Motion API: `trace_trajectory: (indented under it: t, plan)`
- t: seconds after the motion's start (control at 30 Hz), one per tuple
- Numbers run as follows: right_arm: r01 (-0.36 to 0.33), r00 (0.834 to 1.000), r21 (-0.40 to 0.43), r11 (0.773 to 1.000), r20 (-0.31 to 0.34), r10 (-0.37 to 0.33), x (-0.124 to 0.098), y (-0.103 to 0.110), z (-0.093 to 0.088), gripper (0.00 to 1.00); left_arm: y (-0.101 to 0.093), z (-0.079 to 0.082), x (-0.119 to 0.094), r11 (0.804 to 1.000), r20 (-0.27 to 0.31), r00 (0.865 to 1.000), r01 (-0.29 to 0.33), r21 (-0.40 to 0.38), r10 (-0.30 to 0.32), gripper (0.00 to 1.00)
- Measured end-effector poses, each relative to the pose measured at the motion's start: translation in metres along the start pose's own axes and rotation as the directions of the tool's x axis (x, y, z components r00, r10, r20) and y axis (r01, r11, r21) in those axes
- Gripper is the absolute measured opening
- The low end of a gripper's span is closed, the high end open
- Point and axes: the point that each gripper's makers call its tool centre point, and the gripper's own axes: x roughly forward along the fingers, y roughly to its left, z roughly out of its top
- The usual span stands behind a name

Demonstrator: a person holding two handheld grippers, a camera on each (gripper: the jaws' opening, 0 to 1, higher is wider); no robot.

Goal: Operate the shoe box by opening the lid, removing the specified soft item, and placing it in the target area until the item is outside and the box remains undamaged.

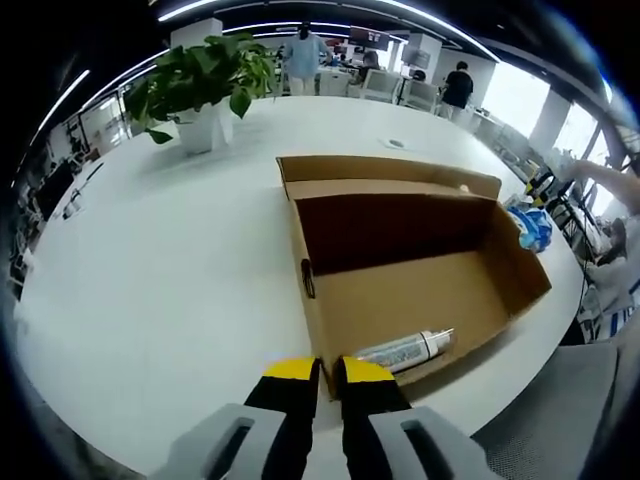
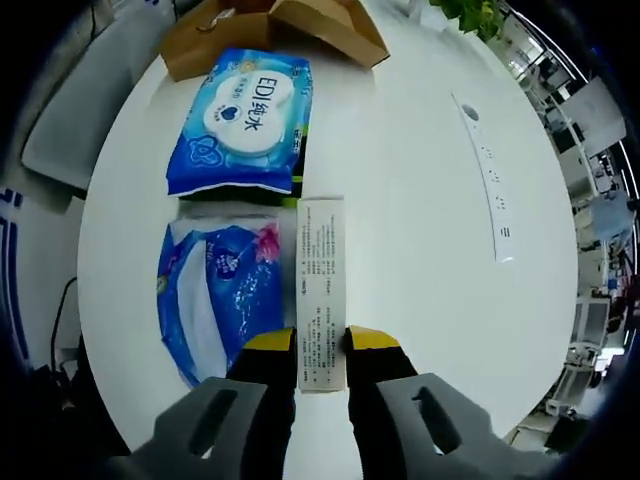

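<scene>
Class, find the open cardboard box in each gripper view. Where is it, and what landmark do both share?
Left gripper view: cardboard box in the centre, just beyond the fingers.
Right gripper view: cardboard box at the top edge, beyond the blue wipes pack.
Shared landmark: potted plant, top left there, top right here.

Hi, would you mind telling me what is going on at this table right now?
A person is emptying a shoe box with two handheld grippers. The box lies open on the white table, with a tube inside. The left gripper sits at the box's near wall. The right gripper straddles a white slim pack, beside two blue packs already laid out; whether it grips is unclear.
</scene>
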Motion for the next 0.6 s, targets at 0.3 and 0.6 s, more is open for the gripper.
trace_trajectory:
  t: [0.3,0.6]
  plan:
    - [0.018,1.0,0.001,1.0,-0.004,-0.018,-0.0015,-0.0031,0.0005,0.16,0.0002,0.0004,0.0,1.0,-0.002,1.0,0.002,0.011,-0.002,0.08]
    - [0.054,0.998,0.014,0.998,0.013,-0.054,-0.0037,-0.0071,0.0063,0.22,-0.0028,0.0035,0.0026,0.999,-0.008,1.0,0.011,0.043,-0.011,0.12]
